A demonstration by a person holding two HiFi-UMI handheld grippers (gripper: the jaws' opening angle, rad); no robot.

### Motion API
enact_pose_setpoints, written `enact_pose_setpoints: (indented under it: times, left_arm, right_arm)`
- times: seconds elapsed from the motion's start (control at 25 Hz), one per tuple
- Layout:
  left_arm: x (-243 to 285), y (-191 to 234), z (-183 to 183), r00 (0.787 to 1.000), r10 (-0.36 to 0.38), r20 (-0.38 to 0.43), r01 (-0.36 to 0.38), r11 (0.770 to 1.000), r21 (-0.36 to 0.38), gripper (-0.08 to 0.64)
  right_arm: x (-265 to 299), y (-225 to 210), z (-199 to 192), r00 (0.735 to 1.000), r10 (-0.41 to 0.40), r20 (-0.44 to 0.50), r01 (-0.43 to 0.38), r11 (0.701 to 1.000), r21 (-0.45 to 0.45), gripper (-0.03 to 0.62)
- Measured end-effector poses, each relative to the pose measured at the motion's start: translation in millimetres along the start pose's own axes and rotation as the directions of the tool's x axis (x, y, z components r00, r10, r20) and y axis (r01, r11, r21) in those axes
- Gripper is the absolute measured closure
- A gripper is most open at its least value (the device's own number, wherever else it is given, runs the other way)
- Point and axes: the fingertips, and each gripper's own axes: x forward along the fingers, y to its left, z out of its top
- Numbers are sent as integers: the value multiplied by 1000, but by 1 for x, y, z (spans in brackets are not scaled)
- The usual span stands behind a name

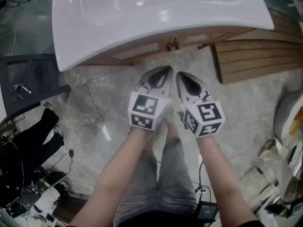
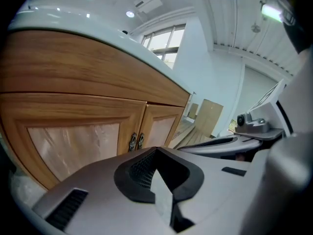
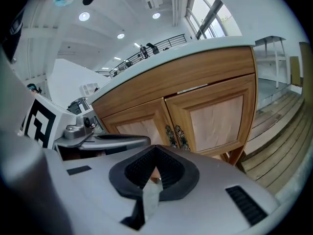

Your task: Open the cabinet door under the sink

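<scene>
The task has not begun: both pale-panelled wooden cabinet doors [image 3: 215,119] under the white ceramic sink [image 1: 94,37] are closed, and the left gripper [image 1: 162,74] and right gripper [image 1: 184,78], jaws pressed together and empty, are short of the paired dark metal handles [image 1: 171,45].

The right gripper [image 3: 155,150] fills the foreground, its grey body spread across the bottom. Its two dark ribbed jaws are pressed together with nothing between them. Straight beyond them stands a wooden cabinet [image 3: 195,89] with two doors, each with a pale inset panel. The left door [image 3: 134,126] and right door [image 3: 217,121] lie flush with the cabinet. A pair of dark ornate handles [image 3: 174,136] sits where the doors meet, just above the jaw tips. A white sink rim [image 3: 210,44] curves along the cabinet's top. Left of the cabinet the left gripper [image 3: 139,141] reaches in, with its marker cube [image 3: 41,124] further left. Right of the cabinet lie slatted wooden boards [image 3: 279,153].
</scene>
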Motion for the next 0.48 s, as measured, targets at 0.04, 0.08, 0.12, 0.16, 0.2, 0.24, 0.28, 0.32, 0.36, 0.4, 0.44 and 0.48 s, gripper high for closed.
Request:
enact_pose_setpoints:
  times: [0.04, 0.08, 0.12, 0.16, 0.2, 0.24, 0.28, 0.32, 0.36, 0.4, 0.44, 0.48]
  left_arm:
    - [3, 2, -2, 1000, 11, 1, -11, 1000, -4, 554]
    - [6, 4, -4, 1000, 20, 1, -20, 1000, -4, 552]
    - [9, 6, -7, 1000, 27, 0, -27, 1000, -2, 554]
    - [11, 7, -9, 999, 33, -2, -33, 999, 2, 552]
    - [13, 9, -11, 999, 37, -6, -36, 999, 5, 552]
    - [15, 10, -14, 999, 37, -12, -37, 999, 8, 552]
    - [18, 10, -16, 999, 35, -18, -35, 999, 10, 552]
    - [20, 11, -18, 999, 32, -24, -32, 999, 10, 552]
    - [22, 11, -19, 999, 30, -29, -30, 999, 11, 552]
    - [24, 12, -20, 999, 31, -30, -31, 999, 12, 552]
    - [26, 13, -21, 999, 35, -29, -34, 999, 13, 552]
    - [28, 14, -21, 999, 40, -26, -39, 999, 14, 552]
  right_arm:
    - [3, -2, -2, 1000, 1, -3, -1, 1000, 4, 584]
    - [5, -4, -5, 1000, 2, -7, -2, 1000, 7, 584]
    - [8, -6, -7, 1000, 2, -10, -2, 1000, 10, 584]
    - [10, -9, -9, 1000, 2, -13, -2, 1000, 13, 584]
    - [12, -11, -11, 1000, 0, -16, 0, 1000, 16, 584]
    - [13, -14, -13, 1000, -3, -19, 3, 1000, 20, 584]
    - [14, -17, -13, 1000, -7, -22, 7, 1000, 24, 584]
    - [15, -20, -13, 1000, -11, -23, 11, 1000, 27, 584]
    - [15, -22, -13, 1000, -14, -23, 15, 999, 30, 584]
    - [16, -25, -14, 1000, -16, -24, 17, 999, 32, 584]
    - [17, -27, -15, 1000, -17, -25, 18, 999, 33, 584]
    - [19, -30, -16, 999, -17, -26, 18, 999, 33, 584]
